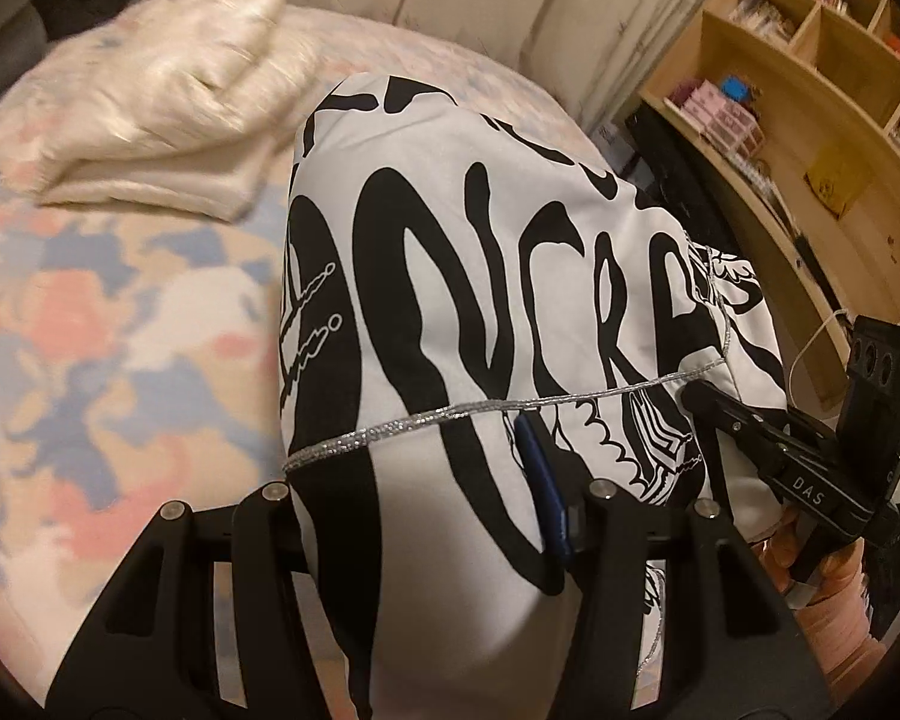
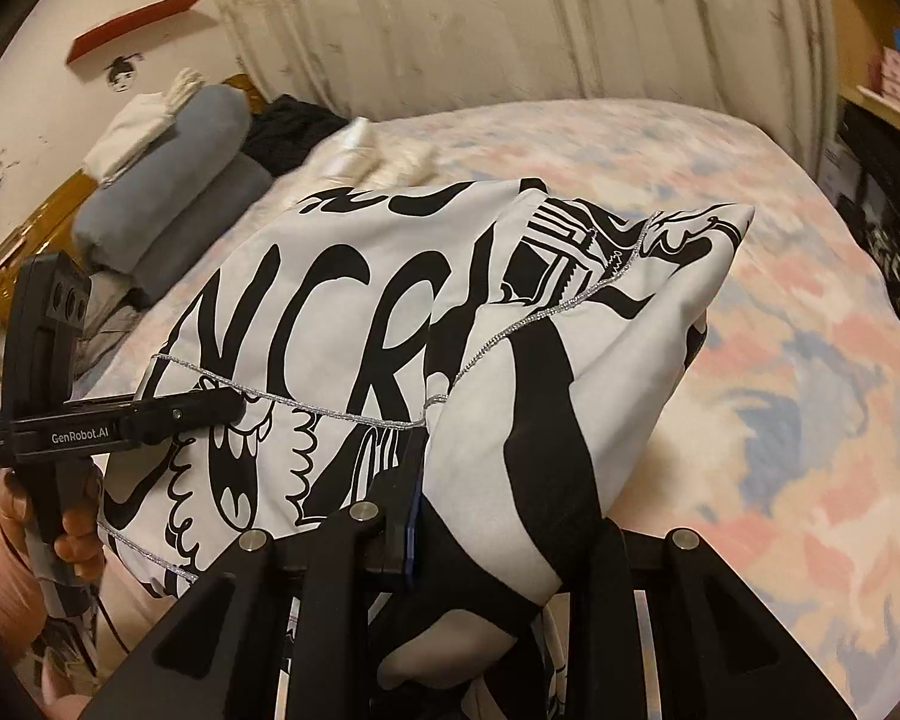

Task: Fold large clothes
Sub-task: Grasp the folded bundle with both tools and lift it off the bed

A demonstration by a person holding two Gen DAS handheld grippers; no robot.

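Both grippers clamp the black-and-white printed garment (image 1: 450,276) – left gripper (image 1: 432,510), right gripper (image 2: 492,546) at its near edge. Cloth hangs toward 12 o'clock over the bed (image 2: 810,360) – long axis runs away from both, neither hand nearer.

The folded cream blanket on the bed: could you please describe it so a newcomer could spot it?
Start at the bed with its pastel patchwork cover. Beyond the black-and-white printed garment, near the curtain, lies the cream blanket: plain, fluffy, neatly folded, the only unpatterned fabric there.
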